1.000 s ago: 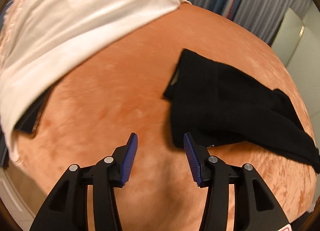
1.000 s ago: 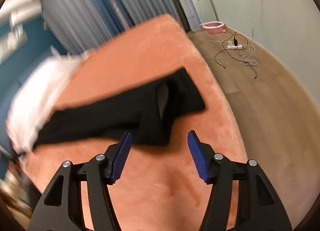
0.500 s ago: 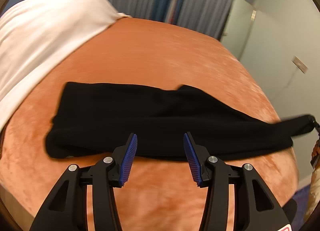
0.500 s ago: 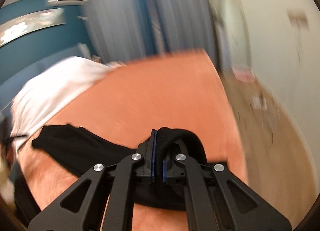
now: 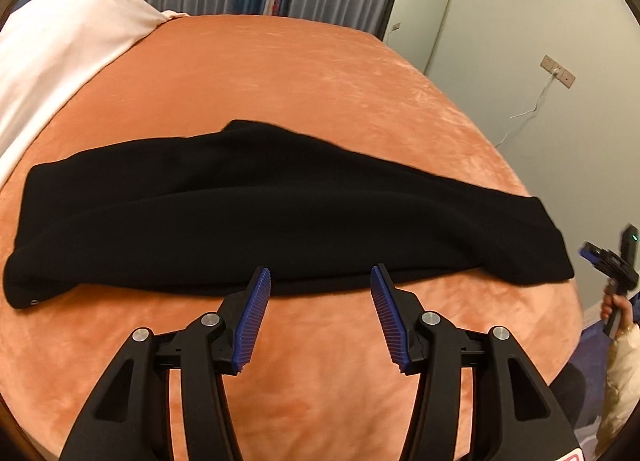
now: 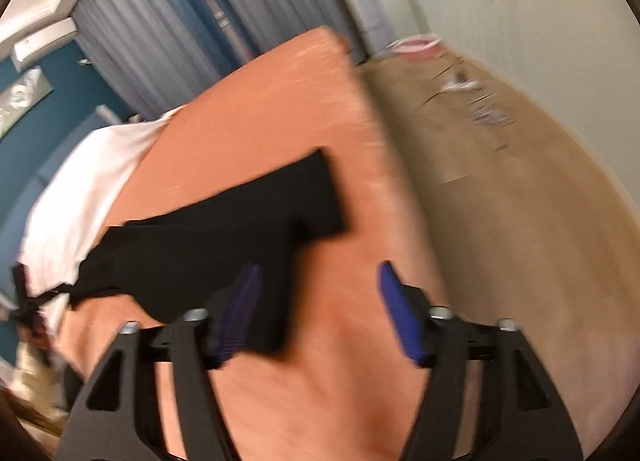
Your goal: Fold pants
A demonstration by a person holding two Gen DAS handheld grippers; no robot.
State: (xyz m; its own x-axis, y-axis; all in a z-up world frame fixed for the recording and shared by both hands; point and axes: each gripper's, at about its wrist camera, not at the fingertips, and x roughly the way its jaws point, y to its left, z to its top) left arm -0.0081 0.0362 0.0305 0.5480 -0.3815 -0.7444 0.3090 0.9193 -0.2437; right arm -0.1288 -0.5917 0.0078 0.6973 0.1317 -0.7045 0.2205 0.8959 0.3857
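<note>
Now: both grippers free above pants folded lengthwise

Black pants (image 5: 280, 217) lie flat across an orange bed (image 5: 280, 81), stretched as one long band, apparently already folded leg over leg. A white pillow (image 5: 60, 61) sits at the bed's far left corner.

Nearest the bed's front edge, the left gripper (image 5: 320, 311) hovers just short of the pants' near hem, about midway along the band. Its jaws are spreading, with only orange cover between them.

At the bed's right end, the right gripper (image 6: 316, 309) hangs over one end of the pants. This view is blurred. Its jaws are opening wide; its left pad overlaps dark cloth, but nothing looks pinched.

Judging from this layout, the next fold is end to end. To do it well, each gripper should likely pinch a corner of the same end, catching every layer, lift just clear of the bed, carry it evenly to the other end, and lay edges flush to avoid a skewed stack.
</note>
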